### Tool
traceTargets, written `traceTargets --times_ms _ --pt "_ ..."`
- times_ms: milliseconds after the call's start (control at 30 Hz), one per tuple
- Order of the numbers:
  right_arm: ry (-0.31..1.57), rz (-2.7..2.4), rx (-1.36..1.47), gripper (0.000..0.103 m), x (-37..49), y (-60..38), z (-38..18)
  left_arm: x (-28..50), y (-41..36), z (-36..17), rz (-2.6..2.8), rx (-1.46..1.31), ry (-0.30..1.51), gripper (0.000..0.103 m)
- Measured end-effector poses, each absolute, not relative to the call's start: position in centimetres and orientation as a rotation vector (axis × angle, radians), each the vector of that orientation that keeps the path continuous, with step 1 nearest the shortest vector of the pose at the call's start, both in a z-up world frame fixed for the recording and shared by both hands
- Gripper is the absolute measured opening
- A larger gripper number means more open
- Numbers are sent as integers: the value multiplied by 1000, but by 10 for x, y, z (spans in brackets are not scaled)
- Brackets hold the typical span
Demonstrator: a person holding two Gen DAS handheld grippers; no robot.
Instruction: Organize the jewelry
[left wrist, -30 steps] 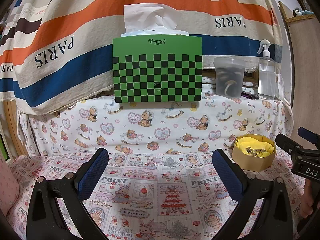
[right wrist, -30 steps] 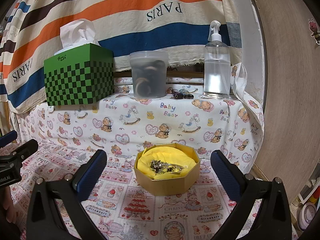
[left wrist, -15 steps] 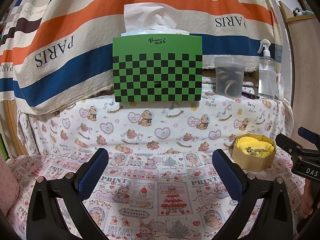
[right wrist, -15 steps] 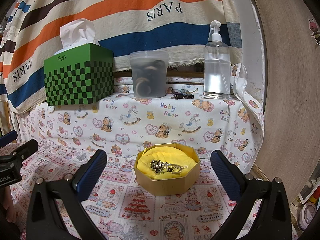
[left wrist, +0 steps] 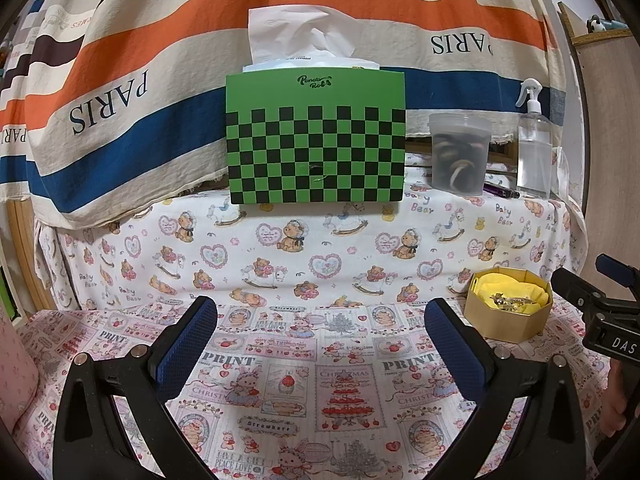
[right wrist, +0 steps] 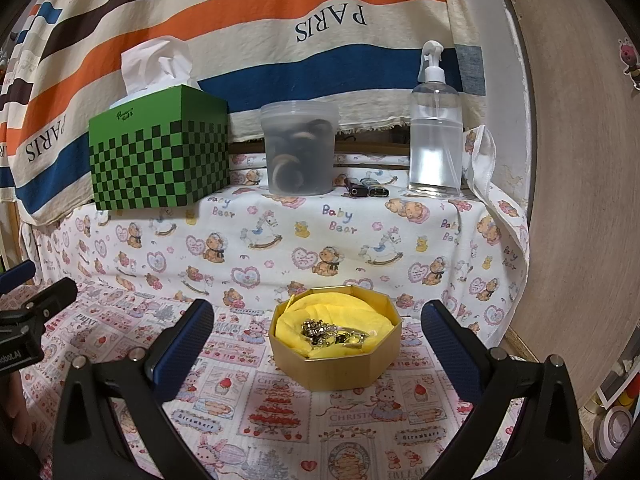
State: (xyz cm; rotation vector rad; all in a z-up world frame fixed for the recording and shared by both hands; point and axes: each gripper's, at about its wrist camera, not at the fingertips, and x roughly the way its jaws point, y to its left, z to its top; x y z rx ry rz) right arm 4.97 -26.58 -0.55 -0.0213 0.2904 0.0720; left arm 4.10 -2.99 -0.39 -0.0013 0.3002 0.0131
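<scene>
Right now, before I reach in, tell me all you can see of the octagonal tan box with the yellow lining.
The octagonal tan box looks like cardboard or thin wood, open-topped, no lid in view. It sits flat on the printed cloth, below the raised shelf. Crumpled yellow tissue lines it, holding a tangle of silver-coloured jewelry. Neither gripper touches it.

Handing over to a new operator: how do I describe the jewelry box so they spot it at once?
Start at the raised ledge draped in teddy-bear cloth; on the lower cloth right below it sits the box. It is low, eight-sided and tan, lined with yellow tissue holding metal jewelry, the only open container off the ledge.
</scene>
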Motion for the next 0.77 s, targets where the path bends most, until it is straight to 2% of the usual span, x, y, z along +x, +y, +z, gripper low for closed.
traceTargets --times_ms 767 --pt "296 72 -23 103 50 -266 -7 42 -33 -5 3 3 308 103"
